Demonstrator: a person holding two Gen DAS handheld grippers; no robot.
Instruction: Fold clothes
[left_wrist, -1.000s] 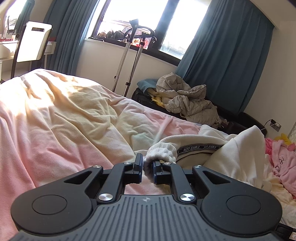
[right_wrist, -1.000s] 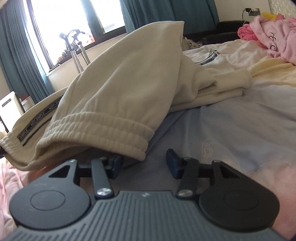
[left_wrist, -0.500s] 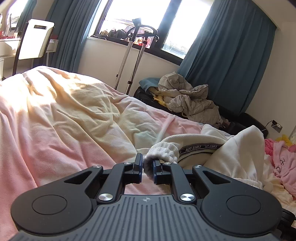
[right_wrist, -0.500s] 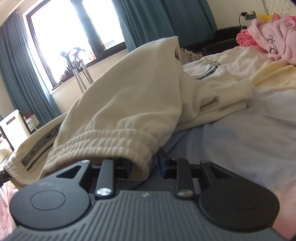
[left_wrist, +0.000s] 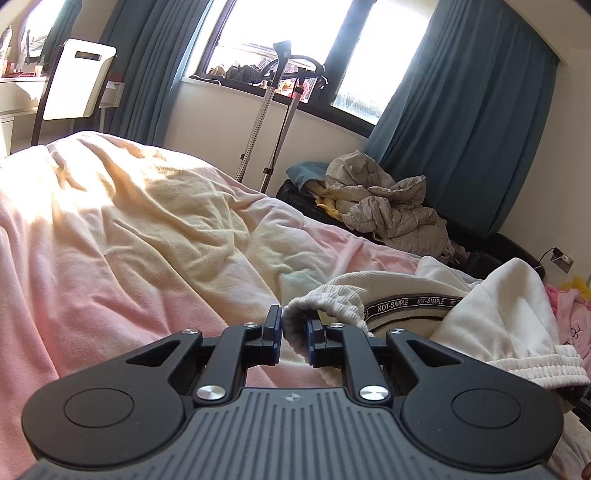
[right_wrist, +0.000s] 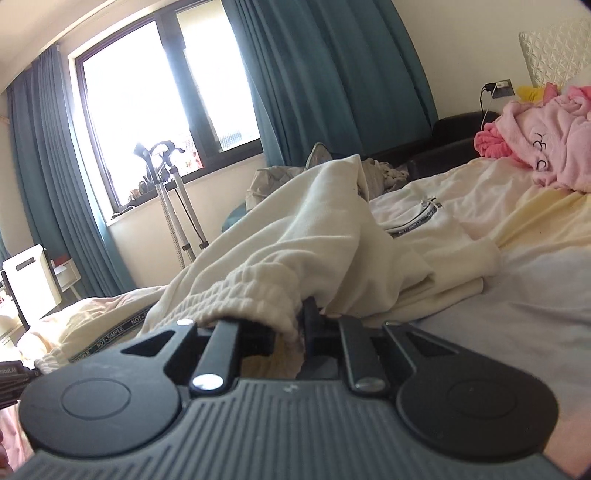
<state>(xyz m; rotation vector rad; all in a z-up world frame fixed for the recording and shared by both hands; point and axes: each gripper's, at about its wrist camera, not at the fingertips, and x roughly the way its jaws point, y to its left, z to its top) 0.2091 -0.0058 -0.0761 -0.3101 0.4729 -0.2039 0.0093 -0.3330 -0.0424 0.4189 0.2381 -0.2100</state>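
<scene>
Cream sweatpants (left_wrist: 424, 295) with a black "NOT-SIMPLE" stripe lie on the bed. My left gripper (left_wrist: 294, 332) is shut on the ribbed cuff (left_wrist: 325, 299) of one leg, low over the pink blanket. In the right wrist view, the other leg's ribbed cuff (right_wrist: 251, 291) drapes over my right gripper (right_wrist: 290, 328), which is shut on it. The rest of the sweatpants (right_wrist: 424, 236) trail back across the bed.
The bed (left_wrist: 129, 229) carries a pink and yellow blanket. A pink garment (right_wrist: 546, 140) lies near the headboard. Beyond the bed's far edge are a crumpled grey jacket (left_wrist: 388, 206), a garment steamer pole (left_wrist: 269, 110), a window with teal curtains and a white chair (left_wrist: 77, 85).
My right gripper moved forward onto the second cuff and shut on it, then lifted it. My left gripper kept its hold on the first cuff and rose a little.
</scene>
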